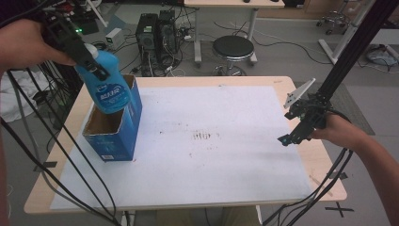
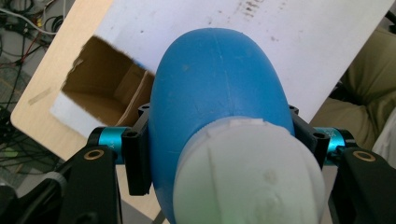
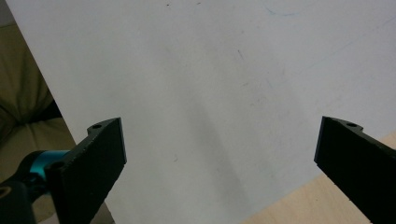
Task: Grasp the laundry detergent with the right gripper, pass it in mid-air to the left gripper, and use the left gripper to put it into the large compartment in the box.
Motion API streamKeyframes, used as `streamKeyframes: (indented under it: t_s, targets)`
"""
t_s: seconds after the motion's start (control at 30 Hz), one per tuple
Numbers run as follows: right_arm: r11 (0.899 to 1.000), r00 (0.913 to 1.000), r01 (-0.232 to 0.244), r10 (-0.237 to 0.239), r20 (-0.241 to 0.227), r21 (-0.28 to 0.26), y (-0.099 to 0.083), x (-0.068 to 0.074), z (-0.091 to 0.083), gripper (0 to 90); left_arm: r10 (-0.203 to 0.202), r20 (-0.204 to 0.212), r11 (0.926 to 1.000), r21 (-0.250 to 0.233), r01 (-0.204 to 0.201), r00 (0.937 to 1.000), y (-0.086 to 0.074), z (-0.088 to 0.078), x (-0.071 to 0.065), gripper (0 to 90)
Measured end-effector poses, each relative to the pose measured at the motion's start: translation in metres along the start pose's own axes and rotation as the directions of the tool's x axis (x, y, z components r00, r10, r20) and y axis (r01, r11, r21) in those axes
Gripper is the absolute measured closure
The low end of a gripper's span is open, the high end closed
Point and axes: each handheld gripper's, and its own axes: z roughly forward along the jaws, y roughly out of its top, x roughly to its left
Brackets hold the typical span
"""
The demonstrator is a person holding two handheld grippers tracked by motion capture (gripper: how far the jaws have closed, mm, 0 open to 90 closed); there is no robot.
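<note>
Blue box [image 1: 115, 127] stands at sheet's [image 1: 211, 155] left edge, mouth open; rest of sheet free for passage.

The bottle [image 1: 107, 87] hides its lower end inside the box [image 1: 115, 129]. Its label print is too small to read. The left tool [image 2: 219, 140] is partly cut off by the bottom edge.

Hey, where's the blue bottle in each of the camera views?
High view: blue bottle upper left, clamped by the left gripper above the open blue box.
Left gripper view: centre, between the jaws, white cap nearest.
Right gripper view: not in it.
Shared landmark: the white sheet.
</note>
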Motion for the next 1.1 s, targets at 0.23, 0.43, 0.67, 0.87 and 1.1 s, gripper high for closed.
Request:
streamKeyframes:
  t_s: [0.23,0.43,0.67,0.87,1.1]
  targets:
    - [1.0,1.0,-0.006,0.006,0.006,-0.014,0.001,-0.001,-0.001,1.1,-0.013,-0.022,0.9999,0.01,0.013,0.9997,-0.015,0.007,0.008,37.6]
    - [1.0,0.9999,-0.008,0.008,0.01,-0.007,0.002,-0.001,0.001,1.1,-0.015,-0.024,0.9995,0.026,0.016,0.9996,-0.023,0.024,0.016,37.6]
    - [1.0,0.9998,-0.01,0.01,0.015,0.0,0.001,0.0,0.004,1.1,-0.014,-0.022,0.9987,0.05,0.015,0.9997,-0.031,0.047,0.025,37.7]
    - [1.0,0.9998,-0.013,0.013,0.013,0.001,0.002,-0.001,0.007,1.1,0.002,-0.01,0.9978,0.067,-0.001,0.9999,-0.037,0.071,0.029,37.7]
    - [1.0,0.9998,-0.014,0.014,0.011,0.005,0.003,-0.001,0.011,1.2,0.028,0.015,0.995,0.095,-0.029,0.9995,-0.044,0.109,0.029,37.7]
